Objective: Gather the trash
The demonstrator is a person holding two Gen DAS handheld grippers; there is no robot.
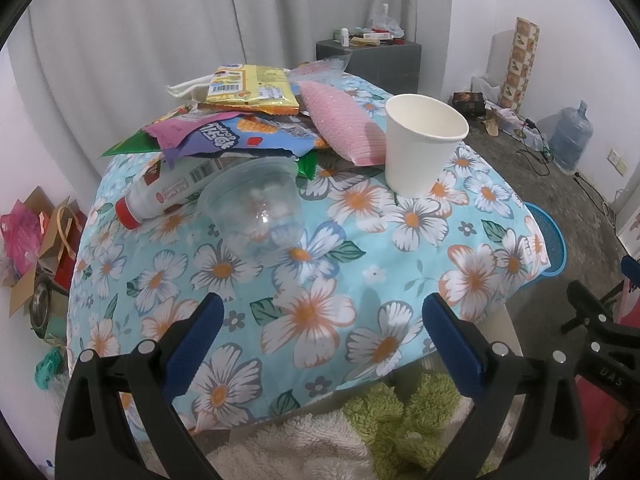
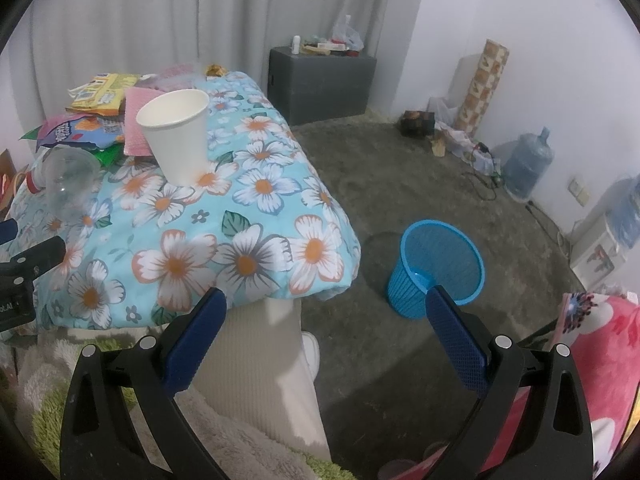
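A table with a floral cloth [image 1: 320, 280] holds trash. A white paper cup [image 1: 420, 144] stands upright; it also shows in the right wrist view [image 2: 176, 136]. A clear plastic cup [image 1: 256, 208] lies on its side beside a white bottle with a red cap [image 1: 160, 192]. Snack wrappers [image 1: 248, 120] and a pink pouch [image 1: 344, 124] are piled at the back. A blue mesh bin [image 2: 440, 268] stands on the floor right of the table. My left gripper [image 1: 320, 308] is open and empty above the table's near edge. My right gripper [image 2: 326, 304] is open and empty, off the table's right corner.
A grey cabinet [image 2: 320, 80] with small items stands at the back wall. Water jugs [image 2: 528, 168], cables and a patterned roll [image 2: 484, 84] line the right wall. Boxes and bags [image 1: 36, 248] lie left of the table. A pink blanket [image 2: 600, 360] is at right.
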